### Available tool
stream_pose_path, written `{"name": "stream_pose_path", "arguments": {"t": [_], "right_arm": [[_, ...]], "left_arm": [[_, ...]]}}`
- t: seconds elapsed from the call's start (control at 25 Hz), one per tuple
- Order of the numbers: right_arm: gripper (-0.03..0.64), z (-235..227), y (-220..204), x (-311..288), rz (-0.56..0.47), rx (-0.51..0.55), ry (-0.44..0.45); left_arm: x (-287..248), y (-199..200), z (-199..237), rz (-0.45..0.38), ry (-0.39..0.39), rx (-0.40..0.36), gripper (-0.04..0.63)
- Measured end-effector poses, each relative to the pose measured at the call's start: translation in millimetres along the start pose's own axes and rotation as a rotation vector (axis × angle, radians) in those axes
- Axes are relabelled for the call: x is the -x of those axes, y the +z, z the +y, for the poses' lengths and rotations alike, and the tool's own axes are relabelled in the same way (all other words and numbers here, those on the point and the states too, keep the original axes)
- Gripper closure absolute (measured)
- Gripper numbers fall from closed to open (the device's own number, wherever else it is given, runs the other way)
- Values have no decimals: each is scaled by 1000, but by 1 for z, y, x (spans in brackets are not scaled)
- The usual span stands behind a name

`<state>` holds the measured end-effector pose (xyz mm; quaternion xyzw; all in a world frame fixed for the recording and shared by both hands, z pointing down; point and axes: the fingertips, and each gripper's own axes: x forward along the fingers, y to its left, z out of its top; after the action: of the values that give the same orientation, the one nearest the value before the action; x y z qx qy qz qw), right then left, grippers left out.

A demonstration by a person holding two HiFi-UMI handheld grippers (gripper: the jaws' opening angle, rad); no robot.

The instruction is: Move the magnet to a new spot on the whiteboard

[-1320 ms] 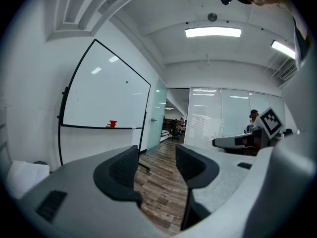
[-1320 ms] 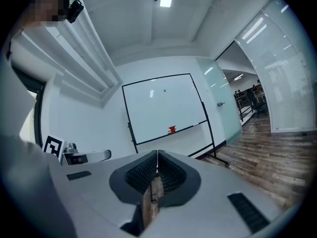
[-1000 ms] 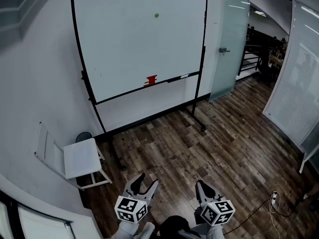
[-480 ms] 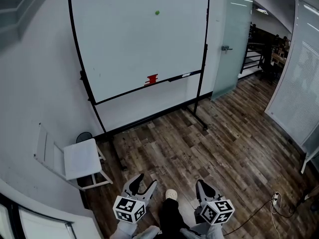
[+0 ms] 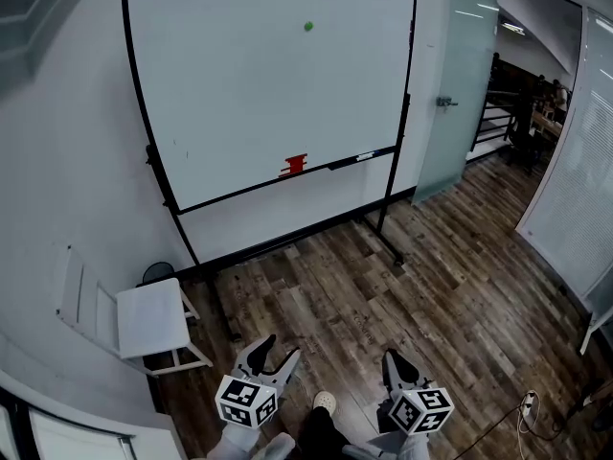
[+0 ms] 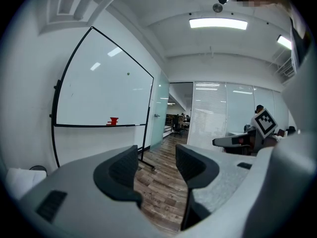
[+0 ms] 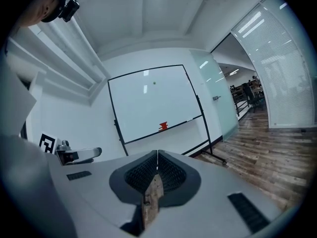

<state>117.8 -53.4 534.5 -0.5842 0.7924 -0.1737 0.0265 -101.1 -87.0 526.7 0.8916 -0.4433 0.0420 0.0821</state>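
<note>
A small green magnet [image 5: 307,27] sticks high on the whiteboard [image 5: 239,94], right of its middle; it also shows as a dot, the magnet [image 7: 154,83], in the right gripper view. Both grippers hang low at the bottom of the head view, far from the board. My left gripper [image 5: 277,357] is open with nothing between its jaws, and floor shows through the gap at the left gripper [image 6: 156,165]. My right gripper [image 7: 157,158] has its jaws pressed together with nothing in them; it is also low at the right gripper [image 5: 396,364].
A red eraser [image 5: 294,166] and a marker [image 5: 366,156] lie on the board's tray. A white folding chair [image 5: 144,319] stands at the left by the wall. The board's stand feet [image 5: 393,254] reach onto the wood floor. A glass door [image 5: 460,75] is at the right.
The view has drifted closer to the whiteboard, which now sits larger and shifted. A shoe tip shows between the grippers. Both grippers keep their pose.
</note>
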Motion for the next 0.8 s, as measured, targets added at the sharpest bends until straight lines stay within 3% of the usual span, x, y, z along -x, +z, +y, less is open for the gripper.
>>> {"name": "stream_pose_path", "arguments": {"t": [0.4, 0.8], "right_arm": [[589, -44, 51, -99, -8, 12, 3], [589, -61, 74, -180, 12, 32, 50]], "left_arm": [[-85, 35, 58, -19, 37, 15, 364], [-141, 57, 100, -45, 69, 11, 364]]}}
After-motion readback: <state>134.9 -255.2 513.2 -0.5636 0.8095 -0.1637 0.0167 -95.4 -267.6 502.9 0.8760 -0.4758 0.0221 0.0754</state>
